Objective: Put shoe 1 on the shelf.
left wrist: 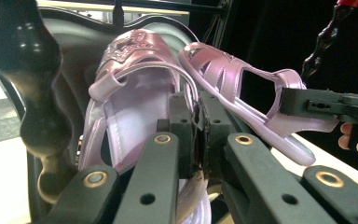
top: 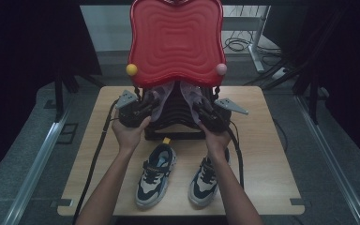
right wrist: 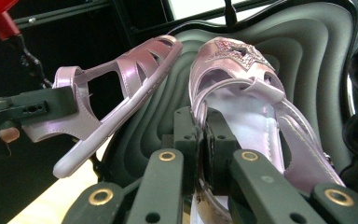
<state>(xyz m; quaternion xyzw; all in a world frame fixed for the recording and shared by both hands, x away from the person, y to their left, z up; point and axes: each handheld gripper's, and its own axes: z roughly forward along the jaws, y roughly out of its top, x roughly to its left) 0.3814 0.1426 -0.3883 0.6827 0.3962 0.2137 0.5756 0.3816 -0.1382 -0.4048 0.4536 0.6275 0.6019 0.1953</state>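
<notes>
On both pink sandals (left wrist: 135, 107) (jaws clamped), no legible writing.

A red wavy tray (top: 176, 40) is seen tilted upright above the black rack (top: 178, 124), with a yellow ball (top: 131, 69) and a pink ball (top: 221, 69) at its lower corners. Two dark sneakers (top: 157, 174) are set side by side on the wooden table (top: 267, 159).
</notes>
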